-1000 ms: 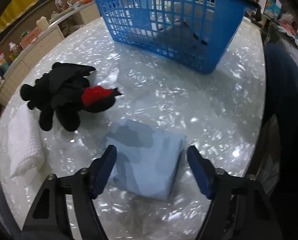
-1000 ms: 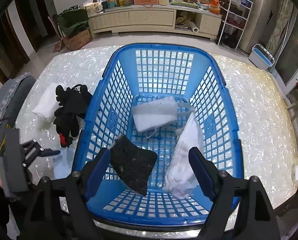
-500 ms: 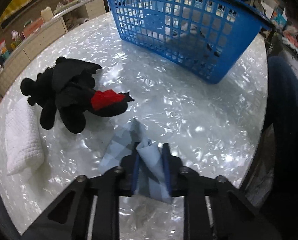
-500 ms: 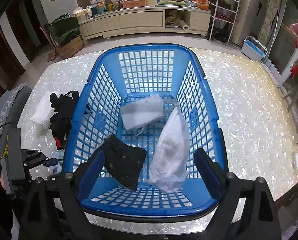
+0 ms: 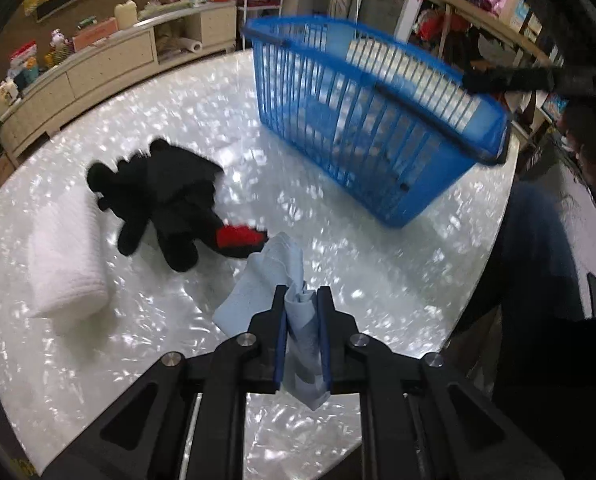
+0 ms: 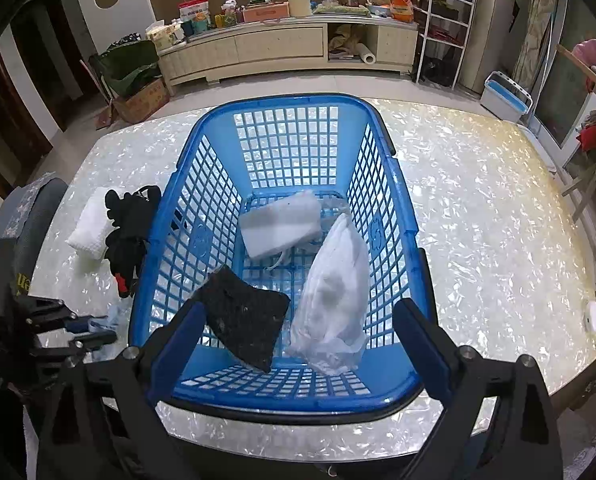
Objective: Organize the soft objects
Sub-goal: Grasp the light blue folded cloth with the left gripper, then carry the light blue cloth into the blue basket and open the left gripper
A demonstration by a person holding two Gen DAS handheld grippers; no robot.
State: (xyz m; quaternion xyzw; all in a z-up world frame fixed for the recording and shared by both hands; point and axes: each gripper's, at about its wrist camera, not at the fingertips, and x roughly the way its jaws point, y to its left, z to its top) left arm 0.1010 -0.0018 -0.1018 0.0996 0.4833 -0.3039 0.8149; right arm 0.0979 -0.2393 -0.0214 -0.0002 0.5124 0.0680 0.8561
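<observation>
Light blue cloth pinched in the left gripper, blue basket waiting at one o'clock

The left gripper (image 5: 301, 336) is clamped on a bunched fold of the light blue cloth (image 5: 274, 276), whose far end trails over the pearly table (image 5: 377, 280); it looks light, limp and prone to unfolding, so a mid-fold pinch seems best; the right gripper (image 6: 298, 344), nothing between its jaws, is opening over the blue basket (image 6: 381, 392), which holds a white sponge block (image 6: 282, 224), a black pad (image 6: 246, 316) and a white bag (image 6: 333, 292); at ten o'clock lie a black plush toy (image 5: 166, 200) and a white towel (image 5: 64, 264).
</observation>
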